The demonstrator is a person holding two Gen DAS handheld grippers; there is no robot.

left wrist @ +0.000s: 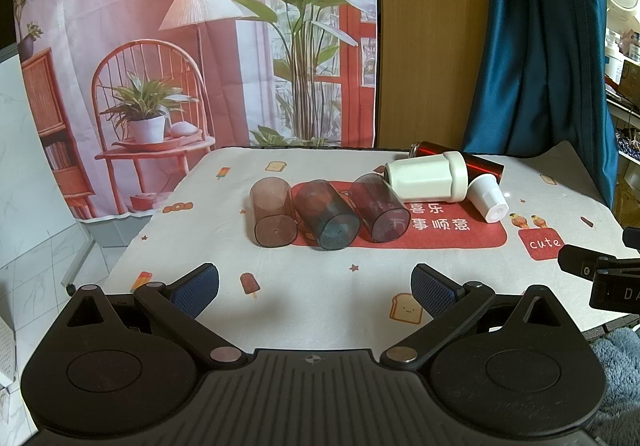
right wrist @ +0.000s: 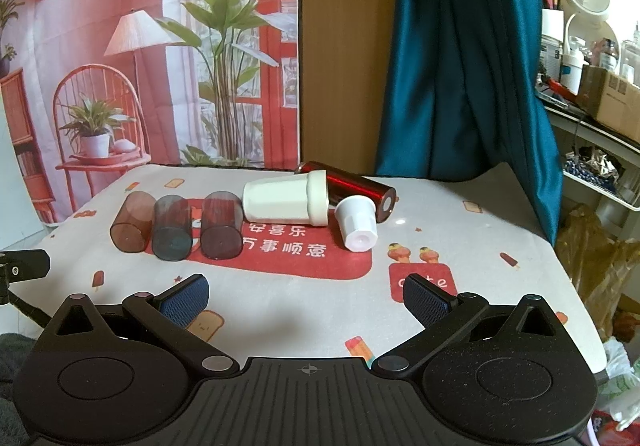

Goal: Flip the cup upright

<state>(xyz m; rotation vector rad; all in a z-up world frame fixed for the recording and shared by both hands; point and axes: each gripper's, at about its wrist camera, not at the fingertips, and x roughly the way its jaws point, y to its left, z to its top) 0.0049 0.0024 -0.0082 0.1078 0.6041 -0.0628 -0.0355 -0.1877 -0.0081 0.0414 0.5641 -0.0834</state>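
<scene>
A: Left wrist view shows the left gripper [left wrist: 315, 288] low over the tablecloth [left wrist: 320, 310], fingers wide apart, nothing between them. Where are the cups?

B: All lie on their sides, ahead of the fingers and well apart from them. Three tinted cups are in a row, touching each other: the brown cup [left wrist: 273, 211], the blue cup [left wrist: 326, 214] and the purple cup [left wrist: 380, 207]. Their bottoms face the camera.

A: And the white ones?

B: Two. The big white cup [left wrist: 428, 174] lies just right of the purple one, and the small white cup [left wrist: 488, 197] is beside its rim. Behind both lies one red cylinder [left wrist: 460, 159].

A: So five cups and one cylinder. What about the right gripper [right wrist: 305, 300]?

B: Its fingers are also spread apart and hold nothing. It hovers over the near part of the cloth. From the right wrist view, the small white cup [right wrist: 357, 222] is ahead, a little right of centre, and the tinted row is ahead to the left. A black part of the other tool shows at each view's edge.
</scene>
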